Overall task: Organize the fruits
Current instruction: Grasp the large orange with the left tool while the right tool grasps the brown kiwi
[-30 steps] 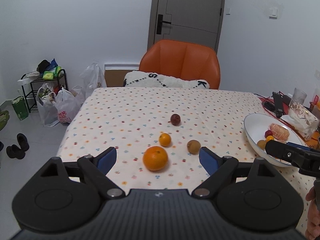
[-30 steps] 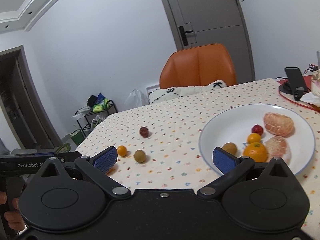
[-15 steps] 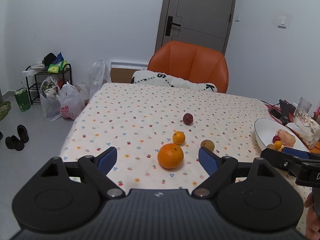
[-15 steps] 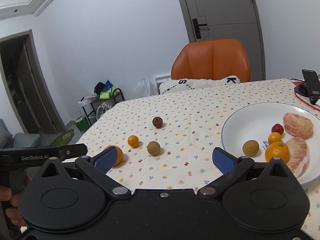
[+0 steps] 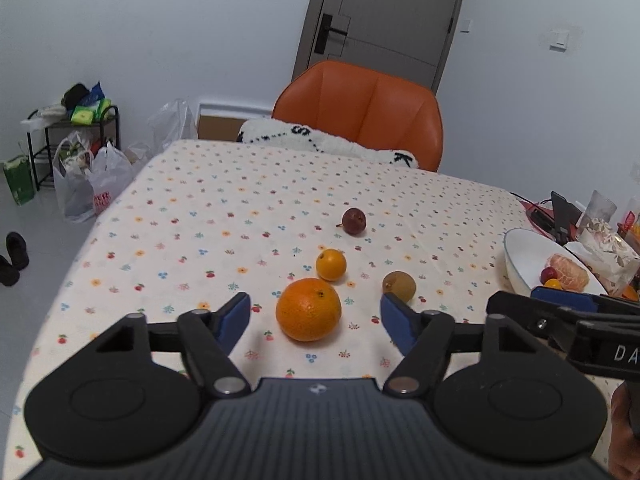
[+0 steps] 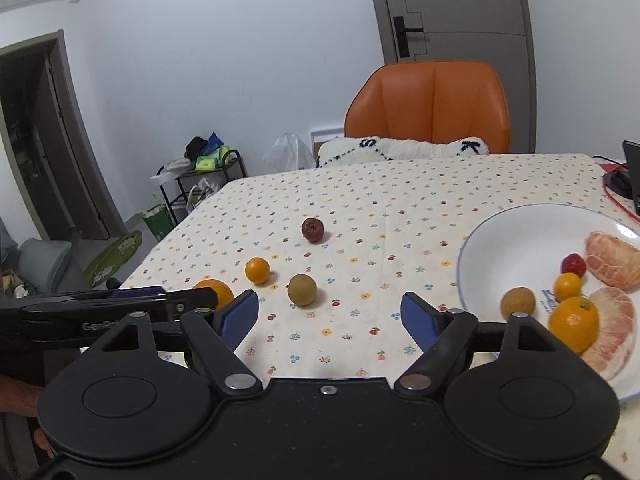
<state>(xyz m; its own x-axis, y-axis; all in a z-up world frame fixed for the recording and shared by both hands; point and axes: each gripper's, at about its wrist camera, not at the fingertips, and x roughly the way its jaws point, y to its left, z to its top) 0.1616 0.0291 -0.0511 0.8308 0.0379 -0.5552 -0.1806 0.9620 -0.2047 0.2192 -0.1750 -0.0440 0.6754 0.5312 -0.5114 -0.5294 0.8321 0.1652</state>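
My tablecloth (image 5: 224, 216) looks like matt printed cloth. The plate (image 6: 516, 248) seems glossy ceramic; the big orange (image 5: 308, 309) is dimpled.

On the desk (image 5: 192, 216) ahead of me, the large orange (image 5: 308, 309) lies nearest, the small orange (image 5: 331, 265) just behind it, the kiwi (image 5: 399, 286) to their right and the dark fruit (image 5: 354, 221) farthest back. The plate (image 6: 516, 240) sits well to the right, holding more fruit. A chair (image 5: 360, 116) stands behind the desk.

both wrist views over table (image 5: 200, 208)
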